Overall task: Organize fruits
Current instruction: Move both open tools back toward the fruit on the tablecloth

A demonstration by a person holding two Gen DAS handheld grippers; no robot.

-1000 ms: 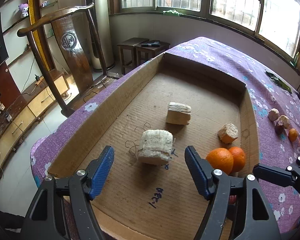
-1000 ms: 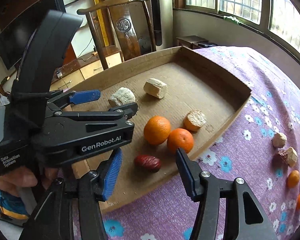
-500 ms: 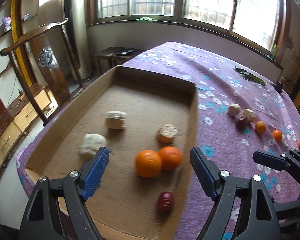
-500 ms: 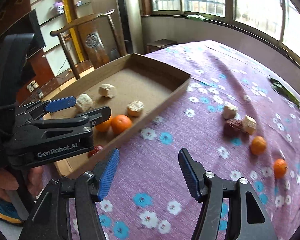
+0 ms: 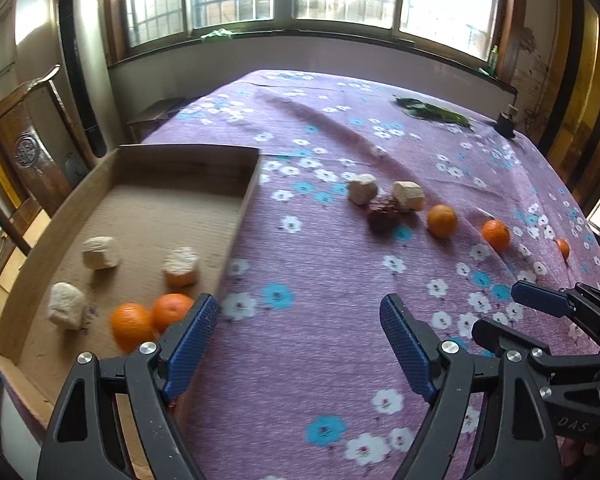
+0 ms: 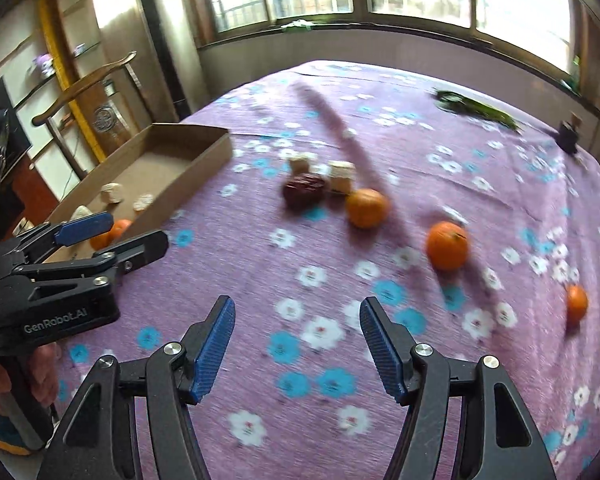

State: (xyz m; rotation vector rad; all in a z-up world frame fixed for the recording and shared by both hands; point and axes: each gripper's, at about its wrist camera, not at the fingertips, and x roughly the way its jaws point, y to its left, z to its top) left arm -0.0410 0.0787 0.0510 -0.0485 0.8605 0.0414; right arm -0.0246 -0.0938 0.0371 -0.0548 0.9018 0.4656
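A cardboard tray (image 5: 244, 216) at the left holds two oranges (image 5: 148, 318) and three pale chunks (image 5: 100, 252). On the purple flowered cloth lie two pale chunks (image 5: 362, 189), a red date (image 5: 382, 214) and three oranges (image 5: 442, 221). My left gripper (image 5: 298, 338) is open and empty beside the tray's right wall. My right gripper (image 6: 296, 340) is open and empty over bare cloth, short of the date (image 6: 304, 190) and an orange (image 6: 366, 207). The left gripper (image 6: 112, 232) shows at the left of the right wrist view.
The tray (image 6: 204, 160) sits near the table's left edge. Green leaves (image 5: 432, 114) and a small dark object (image 5: 506, 122) lie at the far right of the table. A wooden chair (image 5: 16, 128) stands left of the table. Windows line the far wall.
Both grippers have swung right, away from the tray and toward the loose fruit on the cloth. Both have stayed open and empty.
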